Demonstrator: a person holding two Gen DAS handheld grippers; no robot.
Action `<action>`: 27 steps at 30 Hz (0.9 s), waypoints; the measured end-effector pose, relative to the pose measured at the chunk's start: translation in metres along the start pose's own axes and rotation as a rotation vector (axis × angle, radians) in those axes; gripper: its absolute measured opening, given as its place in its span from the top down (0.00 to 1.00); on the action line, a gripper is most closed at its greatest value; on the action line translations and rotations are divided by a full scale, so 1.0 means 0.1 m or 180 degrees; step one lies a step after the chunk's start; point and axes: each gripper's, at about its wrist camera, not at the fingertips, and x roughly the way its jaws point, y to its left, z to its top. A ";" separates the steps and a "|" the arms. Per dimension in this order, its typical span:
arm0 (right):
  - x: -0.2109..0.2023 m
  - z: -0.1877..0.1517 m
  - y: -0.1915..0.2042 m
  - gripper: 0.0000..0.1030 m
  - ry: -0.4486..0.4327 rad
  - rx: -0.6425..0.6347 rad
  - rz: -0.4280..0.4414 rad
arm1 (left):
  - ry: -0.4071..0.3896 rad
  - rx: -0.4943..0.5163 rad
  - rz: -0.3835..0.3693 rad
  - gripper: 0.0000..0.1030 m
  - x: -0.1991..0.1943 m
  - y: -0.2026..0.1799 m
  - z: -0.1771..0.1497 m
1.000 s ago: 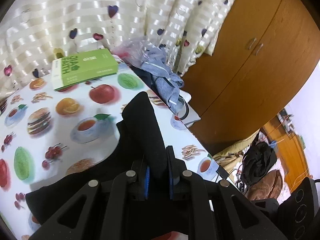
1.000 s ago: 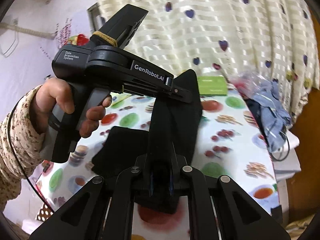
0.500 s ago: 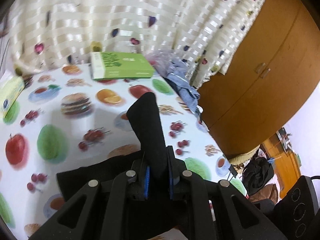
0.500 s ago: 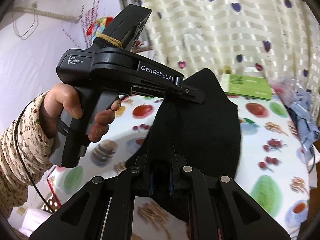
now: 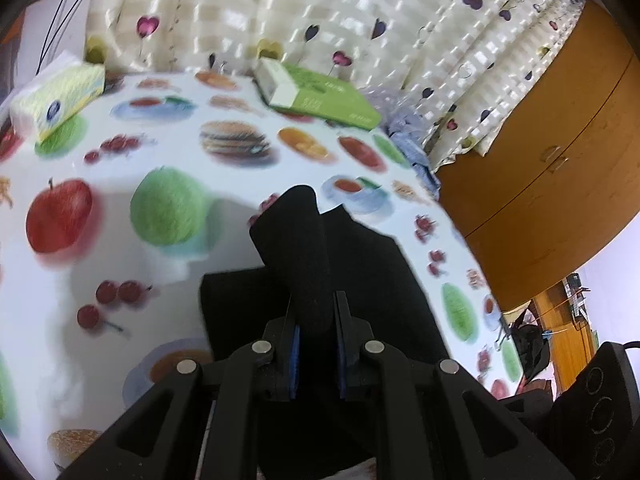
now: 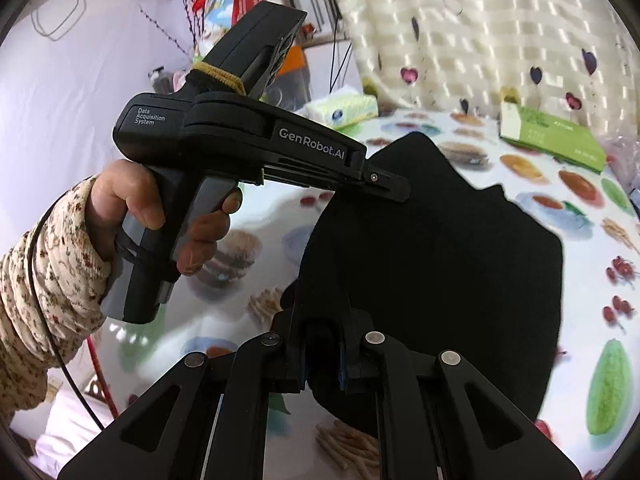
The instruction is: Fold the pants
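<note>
I have the black pants (image 5: 320, 264) pinched in both grippers. On the left wrist camera, the left gripper (image 5: 316, 344) sits at 6 o'clock with its fingers (image 5: 295, 356) closed narrow on a rolled fold of the fabric, which stands up between the blue pads toward 12 o'clock. The rest of the garment lies under it on the table (image 5: 120, 208), spreading toward 3 o'clock over the fruit-printed cloth.

On the right wrist camera, the right gripper (image 6: 322, 354) is clamped tight on an edge of the pants (image 6: 440, 264), and the cloth hangs as a broad dark sheet raised off the table (image 6: 576, 216), filling the centre and 3 o'clock side. The left gripper (image 6: 394, 186) shows at 10 o'clock, my left hand (image 6: 160, 220) wrapped round its handle, its tip touching the top edge of the sheet.

At 12 o'clock on the left view a green box (image 5: 320, 94) lies flat near the heart-print curtain (image 5: 360, 12); a tissue box (image 5: 56, 100) sits at 10 o'clock. A crumpled blue garment (image 5: 412, 144) lies at the table's edge at 2 o'clock, beside a wooden cabinet (image 5: 560, 160).
</note>
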 end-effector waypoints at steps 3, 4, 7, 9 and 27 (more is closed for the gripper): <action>0.11 -0.02 -0.04 0.89 0.0083 0.0098 0.0054 | 0.0017 -0.0070 0.0018 0.85 0.04 0.14 -0.07; 0.14 -0.03 -0.04 0.88 0.0097 0.0118 0.0061 | 0.0023 -0.0101 0.0004 0.84 0.05 0.19 -0.09; 0.19 -0.06 -0.04 0.85 0.0109 0.0198 0.0084 | 0.0021 -0.0170 -0.0037 0.83 0.08 0.27 -0.12; 0.21 -0.08 -0.04 0.82 0.0112 0.0276 0.0133 | 0.0003 -0.0174 -0.0047 0.83 0.09 0.29 -0.14; -0.33 0.04 -0.22 0.66 -0.0127 0.0366 0.0511 | -0.0406 -0.0166 0.0263 0.47 -0.32 0.24 -0.22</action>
